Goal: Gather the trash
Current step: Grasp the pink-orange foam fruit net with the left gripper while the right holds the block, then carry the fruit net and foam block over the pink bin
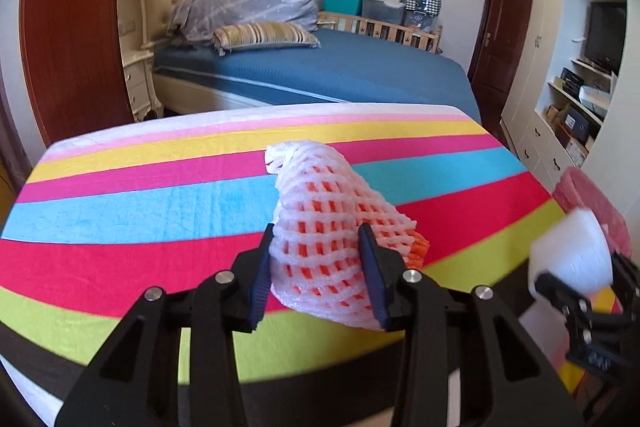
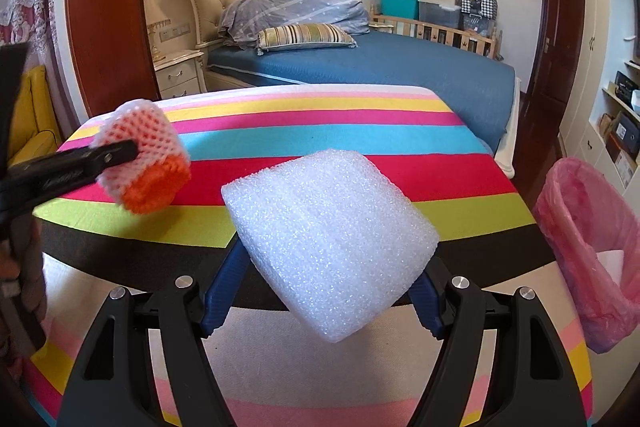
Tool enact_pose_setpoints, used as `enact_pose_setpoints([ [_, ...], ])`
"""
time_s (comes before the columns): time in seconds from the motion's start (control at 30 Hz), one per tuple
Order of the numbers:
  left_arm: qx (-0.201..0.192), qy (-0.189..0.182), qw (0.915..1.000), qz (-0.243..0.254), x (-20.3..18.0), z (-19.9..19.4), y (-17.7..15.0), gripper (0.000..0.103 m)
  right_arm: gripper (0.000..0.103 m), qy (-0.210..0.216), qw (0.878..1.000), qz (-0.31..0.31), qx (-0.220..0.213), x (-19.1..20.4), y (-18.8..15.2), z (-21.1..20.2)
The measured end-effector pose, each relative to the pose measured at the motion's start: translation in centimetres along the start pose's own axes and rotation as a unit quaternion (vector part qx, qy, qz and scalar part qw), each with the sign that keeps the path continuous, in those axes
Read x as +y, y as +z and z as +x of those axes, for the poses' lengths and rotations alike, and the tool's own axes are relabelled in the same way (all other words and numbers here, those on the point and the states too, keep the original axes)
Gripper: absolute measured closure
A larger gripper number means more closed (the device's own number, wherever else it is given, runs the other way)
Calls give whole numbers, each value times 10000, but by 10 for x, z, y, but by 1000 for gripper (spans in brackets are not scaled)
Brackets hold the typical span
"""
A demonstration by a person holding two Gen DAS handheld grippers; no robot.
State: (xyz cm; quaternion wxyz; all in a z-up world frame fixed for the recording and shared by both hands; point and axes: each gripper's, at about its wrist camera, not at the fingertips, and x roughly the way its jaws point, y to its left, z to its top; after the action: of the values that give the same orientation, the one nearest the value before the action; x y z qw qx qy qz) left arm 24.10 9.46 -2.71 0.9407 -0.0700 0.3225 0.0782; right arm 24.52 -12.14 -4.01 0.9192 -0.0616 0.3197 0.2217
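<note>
My left gripper point(image 1: 320, 267) is shut on a white-and-orange foam fruit net point(image 1: 324, 227) and holds it above the striped table point(image 1: 120, 211). The net also shows in the right wrist view point(image 2: 146, 157), at the left. My right gripper point(image 2: 328, 267) is shut on a white foam block point(image 2: 328, 239) and holds it in the air off the table's front edge. The block also shows at the right edge of the left wrist view point(image 1: 568, 255). A trash bin with a pink liner point(image 2: 592, 243) stands on the floor to the right of the table, with something white inside.
A striped cloth covers the table point(image 2: 320, 131) and hangs down its front. Behind it stands a bed with a blue cover point(image 2: 380, 67). A shelf unit point(image 1: 580, 95) is at the right and a red-brown door panel point(image 2: 108, 19) at the left.
</note>
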Motion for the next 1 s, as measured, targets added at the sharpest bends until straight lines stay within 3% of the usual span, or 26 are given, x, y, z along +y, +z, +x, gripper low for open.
enact_pose_setpoints([
  [0.23,-185,45,9994,302,-14,-31,-21,62,33,126,9993,324,-124,-8,-7,-12],
  [0.6,-637,-160,9948,780,-54,-80,-45,61,33,50,9981,339,-516,-23,-10,-56],
  [1.0,-861,-451,9860,1358,-113,-96,-47,61,33,-172,9958,363,-823,-58,-20,-95],
])
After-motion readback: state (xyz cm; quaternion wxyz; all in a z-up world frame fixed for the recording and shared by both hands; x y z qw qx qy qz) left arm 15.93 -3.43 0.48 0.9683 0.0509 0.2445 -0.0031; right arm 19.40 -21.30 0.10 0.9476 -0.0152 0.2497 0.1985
